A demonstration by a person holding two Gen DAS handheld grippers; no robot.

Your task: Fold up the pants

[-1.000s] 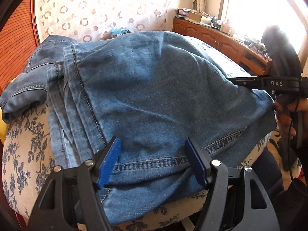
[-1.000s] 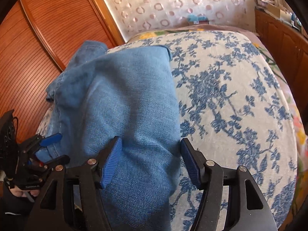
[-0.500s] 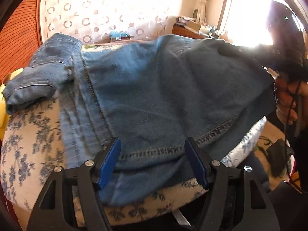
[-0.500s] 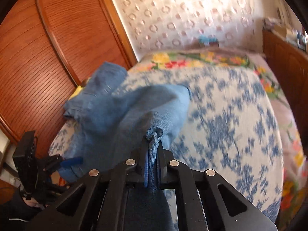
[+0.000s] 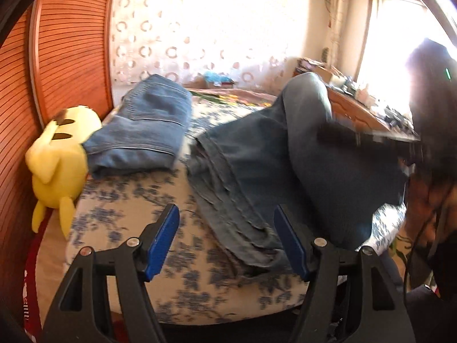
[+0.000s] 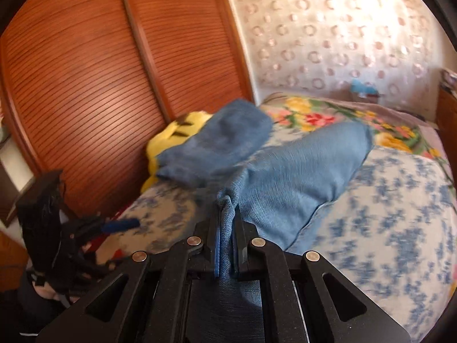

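The right gripper (image 6: 225,228) is clamped on a bunched fold of the blue denim pants (image 6: 300,171), lifting them off the flower-print bed (image 6: 400,228). The left gripper (image 5: 225,240) gapes wide, holding nothing; half a second ago it straddled the hem. A plush yellow toy (image 5: 57,165) has come into view.

We see a bed (image 5: 120,228) covered with a white spread printed in blue flowers, and farther back a blanket (image 6: 328,114) with bright yellow and red flowers. On the spread lie the jeans (image 5: 257,171), bunched, with one part lifted off the cover, and beside them a second, folded pair of jeans (image 5: 142,131). A yellow plush toy (image 5: 57,165) sits at the bed's edge, touching the folded pair.
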